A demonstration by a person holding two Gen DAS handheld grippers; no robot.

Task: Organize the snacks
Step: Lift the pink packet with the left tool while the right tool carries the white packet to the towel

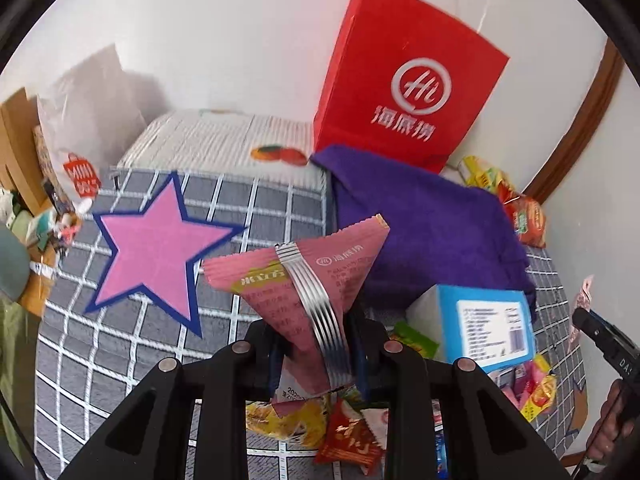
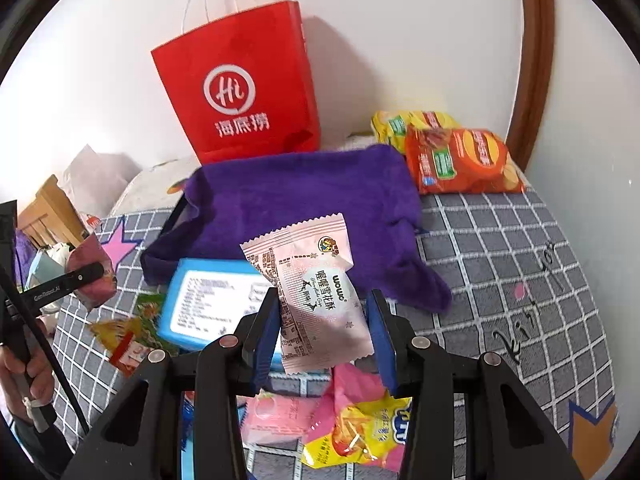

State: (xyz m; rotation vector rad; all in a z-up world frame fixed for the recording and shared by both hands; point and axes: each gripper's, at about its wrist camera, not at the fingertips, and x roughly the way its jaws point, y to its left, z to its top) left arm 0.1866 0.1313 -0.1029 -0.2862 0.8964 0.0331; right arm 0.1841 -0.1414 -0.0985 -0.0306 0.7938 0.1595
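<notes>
both tongs grip packets lifted off the bed's snack pile for sorting: left tongs (image 1: 316, 344) pinch a pink pyramid packet (image 1: 304, 276), right tongs (image 2: 326, 332) a pale pink packet (image 2: 316, 292).

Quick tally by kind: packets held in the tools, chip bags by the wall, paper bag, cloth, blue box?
Held packets: 2, pink packet in left tool, pale packet in right tool
Chip bags: 2, yellow bag, orange bag
Red paper bag: 1
Purple cloth: 1
Blue box: 1
Total: 7
</notes>
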